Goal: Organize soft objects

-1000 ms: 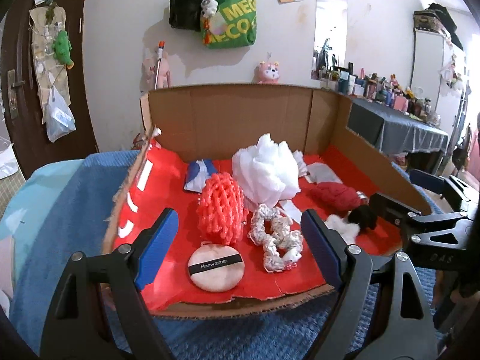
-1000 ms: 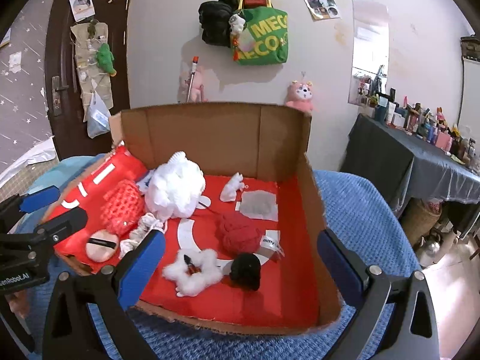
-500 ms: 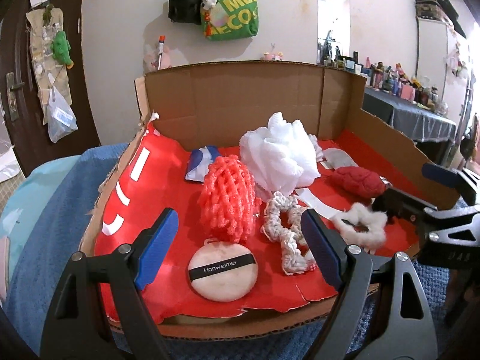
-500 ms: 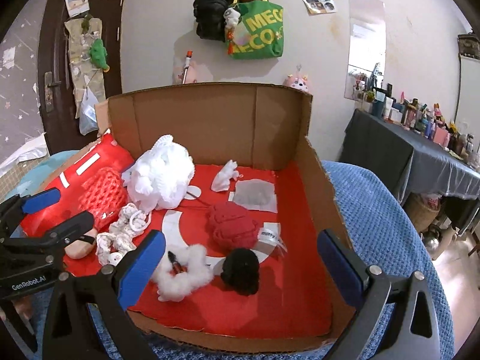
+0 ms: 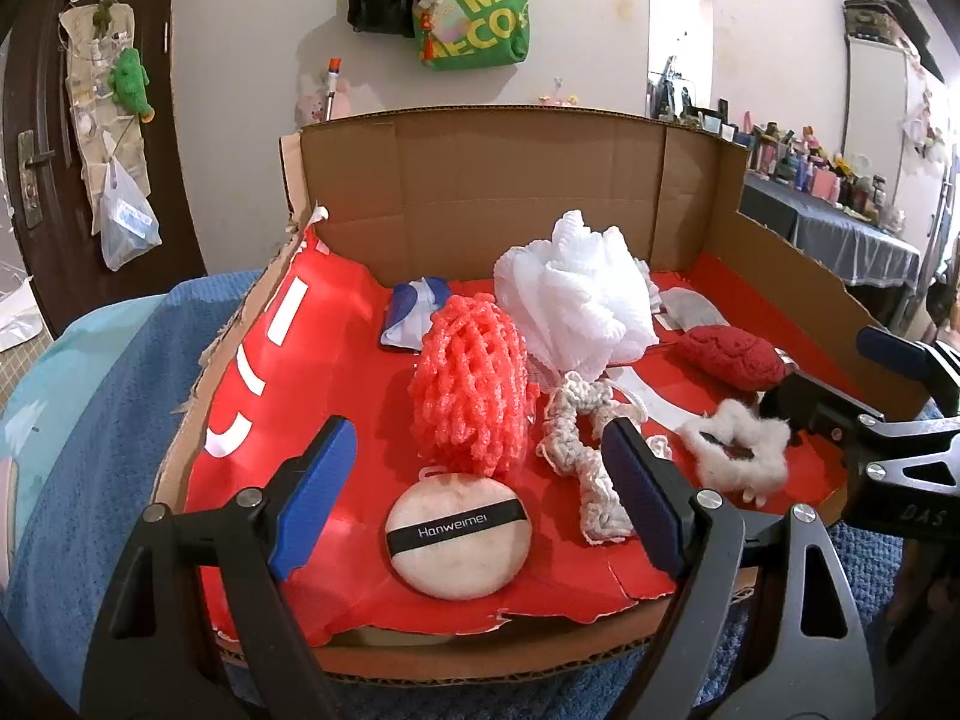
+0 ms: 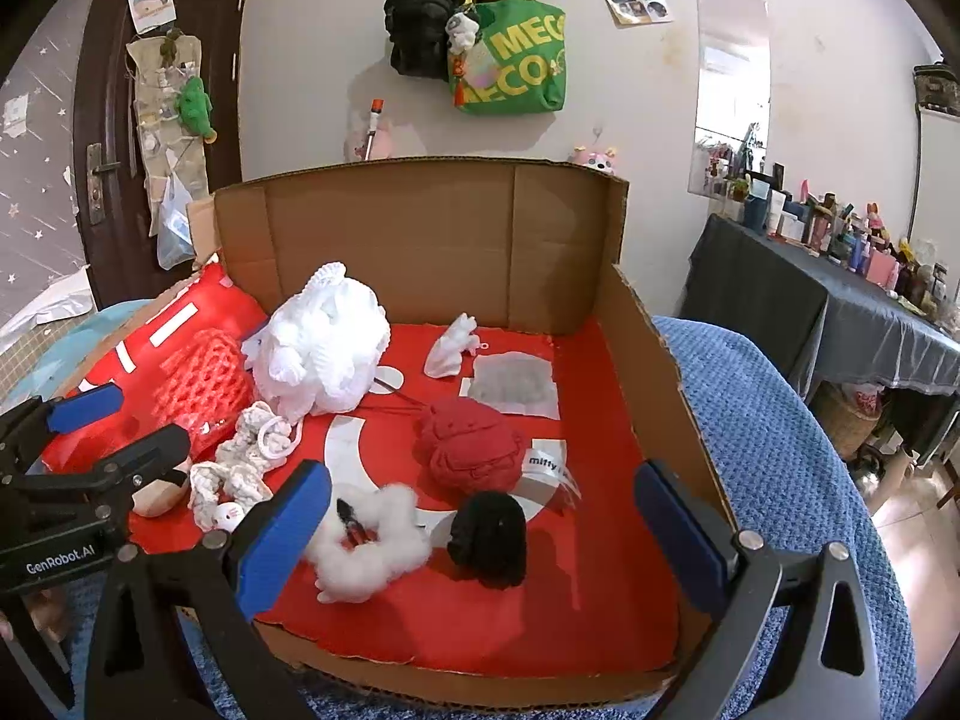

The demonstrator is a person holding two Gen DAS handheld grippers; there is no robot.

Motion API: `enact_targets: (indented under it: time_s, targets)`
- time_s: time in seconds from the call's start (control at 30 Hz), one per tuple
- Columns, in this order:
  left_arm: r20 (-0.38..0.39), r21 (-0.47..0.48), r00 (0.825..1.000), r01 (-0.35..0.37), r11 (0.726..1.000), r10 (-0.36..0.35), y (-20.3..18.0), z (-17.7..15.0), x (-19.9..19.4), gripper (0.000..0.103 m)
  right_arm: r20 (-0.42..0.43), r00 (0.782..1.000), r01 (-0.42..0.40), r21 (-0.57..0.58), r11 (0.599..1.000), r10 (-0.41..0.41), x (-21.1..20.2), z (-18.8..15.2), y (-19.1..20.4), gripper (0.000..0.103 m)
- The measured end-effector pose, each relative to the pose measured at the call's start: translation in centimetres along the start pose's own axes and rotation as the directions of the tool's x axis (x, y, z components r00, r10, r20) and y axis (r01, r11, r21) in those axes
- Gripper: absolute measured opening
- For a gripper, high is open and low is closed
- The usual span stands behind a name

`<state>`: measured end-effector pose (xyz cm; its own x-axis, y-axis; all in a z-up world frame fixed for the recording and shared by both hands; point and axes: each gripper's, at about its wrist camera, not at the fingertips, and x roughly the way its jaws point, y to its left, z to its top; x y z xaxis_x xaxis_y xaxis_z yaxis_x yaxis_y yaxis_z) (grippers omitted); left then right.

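A red-lined cardboard box (image 5: 516,198) (image 6: 654,384) holds the soft objects. In the left wrist view my open left gripper (image 5: 480,498) hangs over a round beige powder puff (image 5: 459,540), with a coral mesh sponge (image 5: 471,384), a white bath pouf (image 5: 579,300) and a cream braided scrunchie (image 5: 576,450) behind. In the right wrist view my open right gripper (image 6: 480,528) is above a white fluffy scrunchie (image 6: 372,540), a black pompom (image 6: 489,537) and a red knitted ball (image 6: 471,444).
The box sits on a blue blanket (image 6: 774,420). A grey cloth patch (image 6: 513,387) and a small white piece (image 6: 453,351) lie at the back of the box. A cluttered dark table (image 6: 840,312) stands to the right. Bags hang on the wall (image 6: 510,66).
Both grippers have moved forward and lower over the box, so the objects look nearer. Both stay open. No object has moved.
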<state>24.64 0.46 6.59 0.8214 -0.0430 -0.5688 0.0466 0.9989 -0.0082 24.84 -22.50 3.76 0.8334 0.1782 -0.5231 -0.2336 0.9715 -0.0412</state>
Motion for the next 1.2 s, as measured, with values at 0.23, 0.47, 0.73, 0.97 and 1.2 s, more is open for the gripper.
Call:
enact_targets:
  time_s: [0.23, 0.47, 0.73, 0.97, 1.2]
  targets:
    - [0.006, -0.003, 1.000, 0.001, 1.000, -0.001, 0.05, -0.03, -0.12, 0.084, 0.000, 1.000, 0.011, -0.005, 1.000, -0.011, 0.11, -0.06, 0.16, 0.103]
    - [0.007, -0.002, 1.000, 0.000, 1.000, 0.000, 0.07, 0.00, -0.15, 0.084, 0.000, 1.000, 0.022, -0.009, 1.000, -0.022, 0.12, 0.00, 0.26, 0.103]
    - [0.007, -0.003, 1.000, 0.000, 1.000, 0.000, 0.08, -0.02, -0.14, 0.084, 0.000, 1.000, 0.024, -0.009, 1.000, -0.024, 0.12, -0.03, 0.27, 0.103]
    - [0.004, -0.003, 1.000, -0.001, 1.000, 0.001, 0.09, -0.03, -0.15, 0.084, 0.000, 1.000, 0.024, -0.009, 1.000, -0.024, 0.12, -0.06, 0.27, 0.103]
    - [0.004, -0.003, 1.000, -0.001, 1.000, 0.001, 0.12, -0.03, -0.16, 0.084, 0.001, 1.000, 0.024, -0.009, 1.000, -0.024, 0.14, -0.05, 0.28, 0.103]
